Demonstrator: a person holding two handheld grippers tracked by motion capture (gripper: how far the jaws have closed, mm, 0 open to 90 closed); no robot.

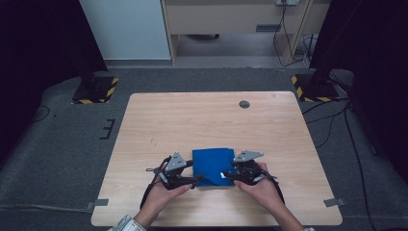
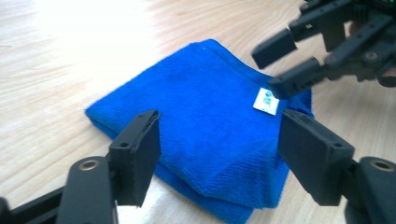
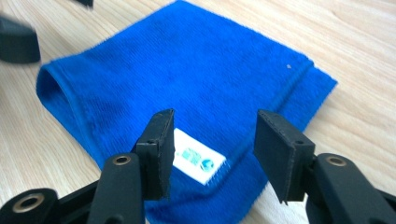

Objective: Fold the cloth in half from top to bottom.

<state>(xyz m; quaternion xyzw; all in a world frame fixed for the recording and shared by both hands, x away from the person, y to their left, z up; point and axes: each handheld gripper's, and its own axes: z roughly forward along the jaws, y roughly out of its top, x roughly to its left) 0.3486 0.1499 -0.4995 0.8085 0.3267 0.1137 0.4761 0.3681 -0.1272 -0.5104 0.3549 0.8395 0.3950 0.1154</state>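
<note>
In the high view the near edge of the folded blue cloth (image 1: 211, 163) is partly covered by the two grippers, so its near corners are hard to make out there. The person's forearms are cut off at the bottom of that view, and a patterned sleeve (image 1: 124, 224) barely shows at the lower left. Whether any jaw actually presses on the fabric cannot be told from above.

The cloth lies flat on the wooden table (image 1: 202, 115), near the person's side and roughly midway between left and right. A small white label (image 3: 196, 161) sits at its near right corner. A dark round spot (image 1: 244, 104) marks the far right part of the tabletop.

The left gripper (image 2: 219, 154) has its jaws spread wide, one over the cloth's left edge and the other toward its near corner, with blue fabric showing in the gap; nothing is clamped between them. The right gripper (image 3: 212, 149) also stands wide apart, its jaws straddling the label corner, gripping nothing. In the left gripper view the right gripper appears at the upper right with its lower jaw tip just beside the label; contact cannot be confirmed. The left hand (image 1: 166, 192) and the right hand (image 1: 262, 185) each hold a gripper from the near side.
</note>
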